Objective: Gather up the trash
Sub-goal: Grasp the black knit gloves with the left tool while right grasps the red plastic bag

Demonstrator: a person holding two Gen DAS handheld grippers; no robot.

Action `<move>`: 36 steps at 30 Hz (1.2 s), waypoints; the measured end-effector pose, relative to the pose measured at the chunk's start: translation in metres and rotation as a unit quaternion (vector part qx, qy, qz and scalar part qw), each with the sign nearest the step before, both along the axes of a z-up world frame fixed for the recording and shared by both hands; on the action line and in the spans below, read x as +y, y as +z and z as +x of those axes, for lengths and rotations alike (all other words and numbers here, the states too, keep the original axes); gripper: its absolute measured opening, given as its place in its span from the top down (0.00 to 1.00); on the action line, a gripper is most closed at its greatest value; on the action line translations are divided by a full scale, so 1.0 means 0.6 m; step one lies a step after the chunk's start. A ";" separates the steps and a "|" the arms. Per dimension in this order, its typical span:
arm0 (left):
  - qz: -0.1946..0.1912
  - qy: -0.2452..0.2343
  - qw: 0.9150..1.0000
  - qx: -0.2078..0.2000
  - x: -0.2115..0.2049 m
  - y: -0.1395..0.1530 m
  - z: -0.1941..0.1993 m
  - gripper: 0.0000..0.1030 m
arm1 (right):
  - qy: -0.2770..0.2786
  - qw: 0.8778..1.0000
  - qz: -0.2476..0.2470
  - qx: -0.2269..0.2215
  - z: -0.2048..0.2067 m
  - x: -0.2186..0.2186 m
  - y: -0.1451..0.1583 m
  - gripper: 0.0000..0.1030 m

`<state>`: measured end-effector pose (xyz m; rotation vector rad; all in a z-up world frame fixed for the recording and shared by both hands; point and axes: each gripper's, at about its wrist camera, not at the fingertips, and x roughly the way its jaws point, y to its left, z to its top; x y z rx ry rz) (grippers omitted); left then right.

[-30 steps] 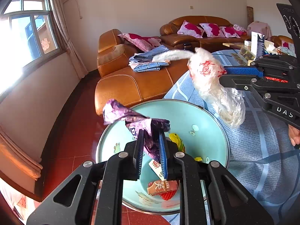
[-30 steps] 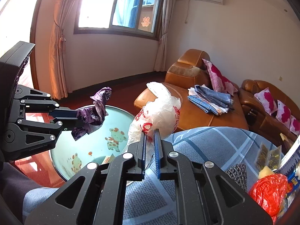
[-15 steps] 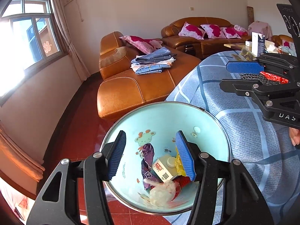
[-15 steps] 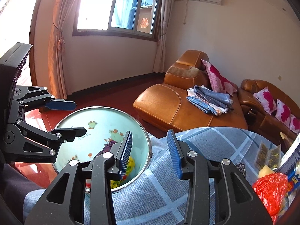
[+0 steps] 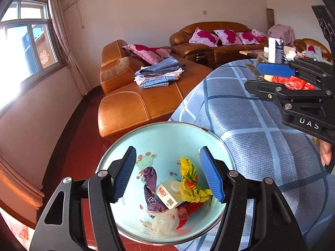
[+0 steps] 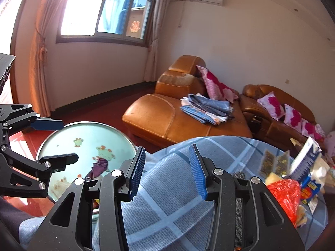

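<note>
The left tool [image 5: 167, 174] has just been opening and now hangs released over the bowl [image 5: 167, 131], with nothing between its jaws. The purple wrapper [image 5: 151, 186] and clear bag [image 5: 165, 219] lie inside the bowl. The right tool [image 6: 165, 171] has been opening too and is empty, above the worktop [image 6: 167, 198]. The drop looks done. Next it should reach for the red bag [image 6: 282, 196] near the worktop's right edge.
</note>
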<state>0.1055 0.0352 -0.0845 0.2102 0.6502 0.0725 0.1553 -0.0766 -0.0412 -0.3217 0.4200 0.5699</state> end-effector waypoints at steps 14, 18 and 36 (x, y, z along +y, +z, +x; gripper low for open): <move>-0.017 -0.110 0.994 -0.021 -0.174 0.012 0.060 0.30 | -0.234 0.967 0.070 0.071 0.034 -0.273 -0.010 0.58; -0.023 -0.125 0.992 -0.020 -0.207 0.016 0.081 0.30 | -0.235 0.964 0.070 0.099 0.046 -0.276 -0.027 0.59; -0.022 -0.186 0.982 0.032 -0.303 -0.021 0.137 0.28 | -0.215 0.963 0.059 0.150 0.068 -0.270 -0.045 0.88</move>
